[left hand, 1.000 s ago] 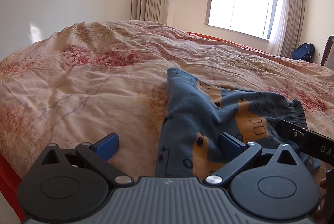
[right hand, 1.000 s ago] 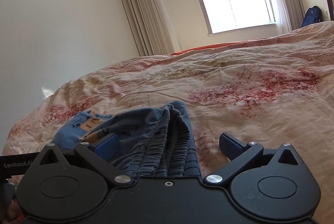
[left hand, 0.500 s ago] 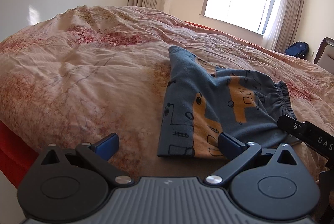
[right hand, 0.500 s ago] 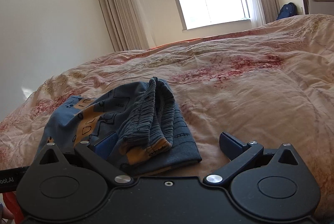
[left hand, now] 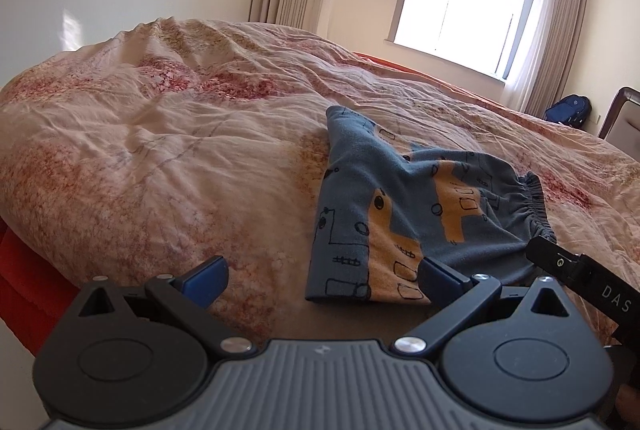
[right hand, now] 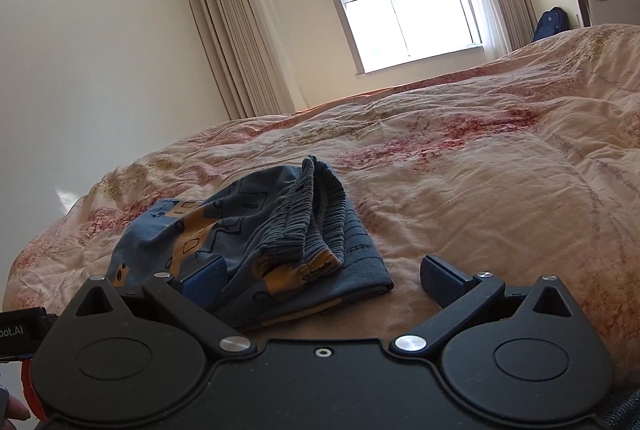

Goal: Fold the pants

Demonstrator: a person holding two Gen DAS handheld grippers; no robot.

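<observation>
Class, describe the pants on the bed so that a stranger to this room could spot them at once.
Start at the wide bed with the pink floral quilt. Near its front edge lie small folded pants. They are the only garment there: blue-grey cloth with orange vehicle prints and a gathered elastic waistband.

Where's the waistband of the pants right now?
The elastic waistband is bunched at the pants' right end, lying on the floral duvet, just ahead of the open right gripper.

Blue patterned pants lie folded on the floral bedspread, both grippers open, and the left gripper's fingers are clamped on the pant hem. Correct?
Not quite. The left gripper holds nothing: the left wrist view shows its jaws spread wide, clear of the pants. The rest stands.
</observation>
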